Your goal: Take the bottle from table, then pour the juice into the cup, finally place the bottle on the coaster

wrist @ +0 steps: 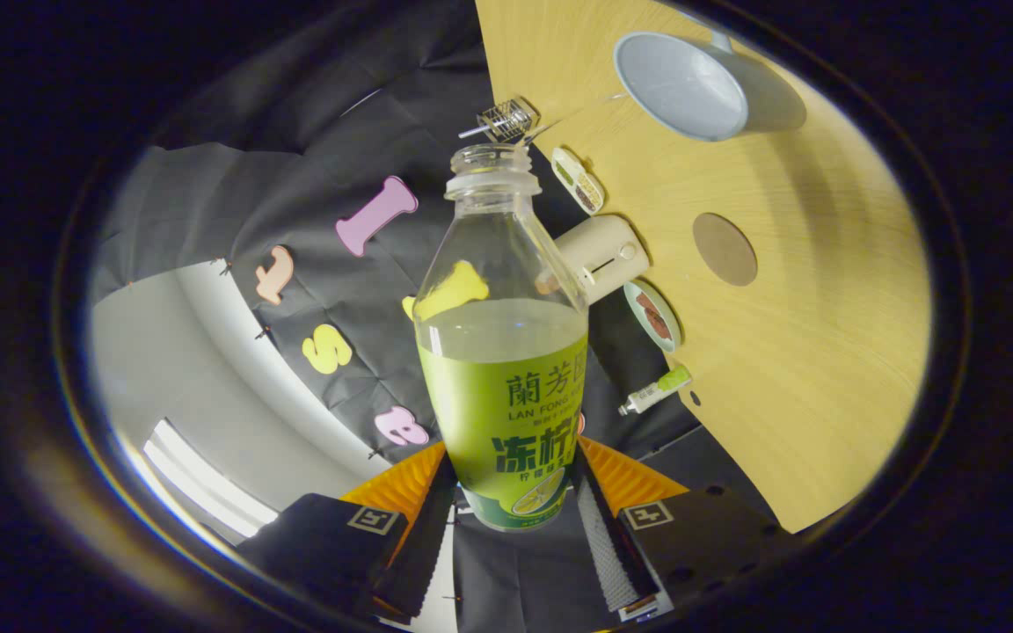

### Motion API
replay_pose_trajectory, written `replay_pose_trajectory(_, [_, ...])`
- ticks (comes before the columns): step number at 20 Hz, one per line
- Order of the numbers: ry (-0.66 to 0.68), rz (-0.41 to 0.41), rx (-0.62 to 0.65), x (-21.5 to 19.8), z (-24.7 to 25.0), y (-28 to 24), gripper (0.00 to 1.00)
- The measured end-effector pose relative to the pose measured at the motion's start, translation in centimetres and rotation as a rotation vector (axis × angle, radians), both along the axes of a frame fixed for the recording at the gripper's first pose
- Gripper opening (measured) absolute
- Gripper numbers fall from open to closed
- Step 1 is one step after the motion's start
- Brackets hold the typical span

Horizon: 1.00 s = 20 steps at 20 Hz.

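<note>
Gripping the uncapped bottle [501, 352] in the claw [511, 501], tipped mid-carry; next needs its mouth over the cup [681, 85] beyond

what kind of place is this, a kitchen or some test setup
Likely a staged test booth, not a kitchen: black cloth wall behind a wooden table set with a cup and coaster, while the tool grips an uncapped bottle.

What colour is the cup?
Light grey-blue cup, clearest in the gripper view; tool shut on bottle.
</note>
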State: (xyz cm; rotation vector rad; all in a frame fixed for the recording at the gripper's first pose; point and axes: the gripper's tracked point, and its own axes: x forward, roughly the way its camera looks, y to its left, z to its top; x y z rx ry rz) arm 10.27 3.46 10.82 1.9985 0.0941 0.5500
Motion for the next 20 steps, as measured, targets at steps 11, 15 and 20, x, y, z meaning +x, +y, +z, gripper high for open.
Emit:
replay_pose_trajectory(11, [0.002,-0.008,-0.001,0.18,0.13,-0.28,0.77])
replay_pose_trajectory(15, [-0.001,-0.011,-0.005,0.17,0.06,-0.41,0.77])
replay_pose_trajectory(20, [-0.004,-0.024,-0.034,0.23,-0.13,-0.29,0.77])
